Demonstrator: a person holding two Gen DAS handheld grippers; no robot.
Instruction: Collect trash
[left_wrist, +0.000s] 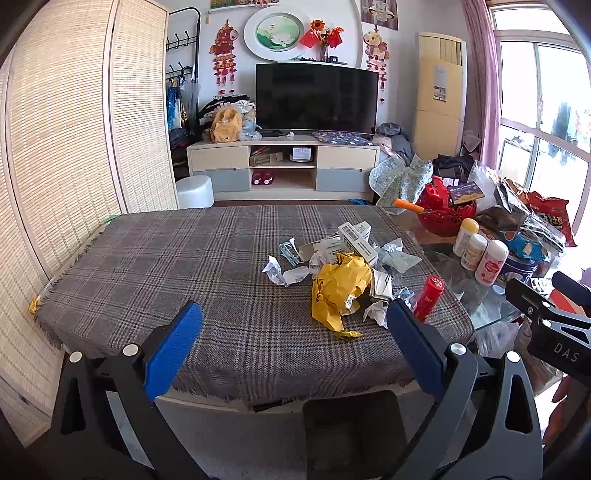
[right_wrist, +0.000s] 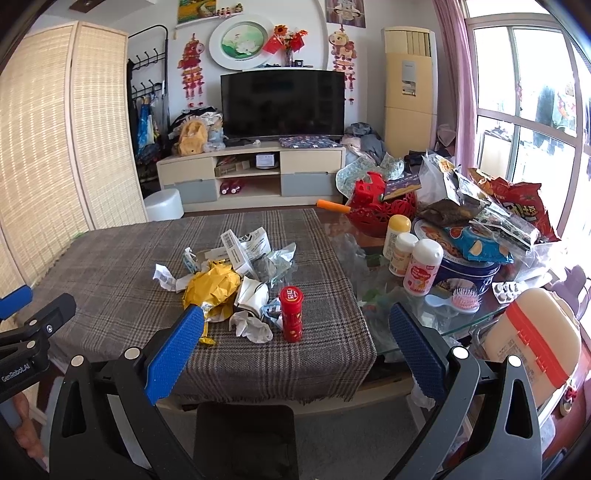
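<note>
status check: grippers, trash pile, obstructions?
Left gripper open, empty; right gripper open, empty. Trash pile untouched on plaid cloth. Red can upright at pile's near edge, in the right gripper's line.

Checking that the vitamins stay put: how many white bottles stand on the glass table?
3, clustered upright beside the blue tin: yellow-capped bottle farthest, small bottle in the middle, pink-labelled bottle nearest. More may hide behind the snack bags.

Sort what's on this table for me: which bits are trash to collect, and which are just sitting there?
Trash to collect:
- crumpled yellow bag
- crumpled white paper
- flattened white boxes

Probably lying about:
- upright red canister
- three white bottles
- pink hairbrush
- blue tin
- red basket
</note>
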